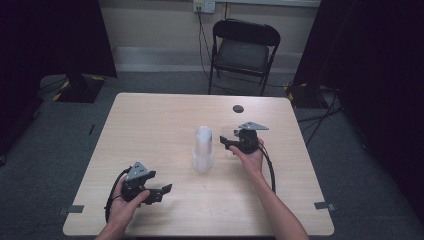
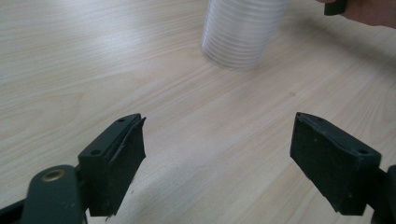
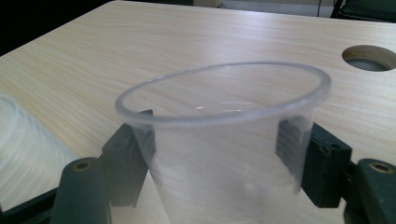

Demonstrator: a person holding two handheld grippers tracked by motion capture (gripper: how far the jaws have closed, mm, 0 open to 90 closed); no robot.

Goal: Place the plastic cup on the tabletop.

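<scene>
One thin clear plastic cup [image 3: 224,140] sits between my right hand-held gripper [image 3: 219,163]'s half-open jaws, grip uncertain; I judge it could tip on the desk [image 3: 140,46] beside the cup stack [image 1: 203,149].

A single clear plastic cup [image 3: 224,140] stands upright, mouth up, empty, right of the counter's middle and nearer the far edge, between the right tool's jaws. Just to its left, about mid-counter, a stack of clear plastic cups [image 1: 203,149] stands upright, ribbed with nested rims.

Black tongs [image 1: 226,142], grey triangular plates
</scene>
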